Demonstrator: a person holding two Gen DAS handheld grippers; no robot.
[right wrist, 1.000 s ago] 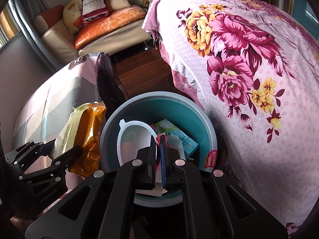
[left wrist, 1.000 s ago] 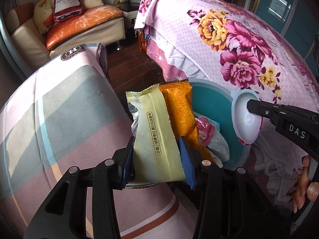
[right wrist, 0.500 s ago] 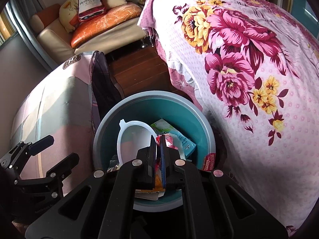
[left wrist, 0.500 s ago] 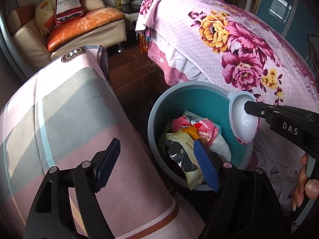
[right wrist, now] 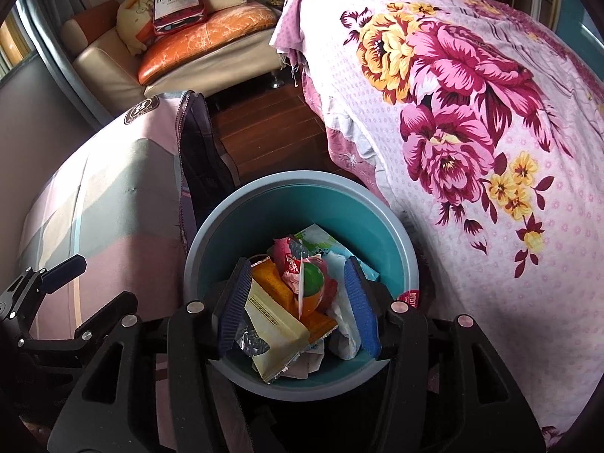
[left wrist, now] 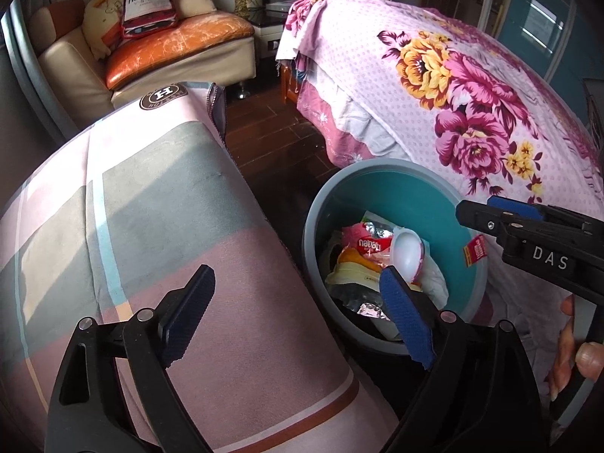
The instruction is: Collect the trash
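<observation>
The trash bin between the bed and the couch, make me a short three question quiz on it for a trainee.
1. True or false: the yellow snack wrapper lies inside the trash bin.
2. Which gripper has something between its fingers? A) left gripper B) right gripper C) neither
3. Fill in: the bin's inner wall is ____ in colour.

Key: 1 true. 2 C: both have just been opening and stand open with nothing held; the white plastic cup lies in the bin. 3 teal.

We read: "Hennessy" on the bottle-shaped cushion (left wrist: 148, 3); "DAS" on the right gripper (left wrist: 487, 214); "H" badge on the striped cover (left wrist: 163, 95).
</observation>
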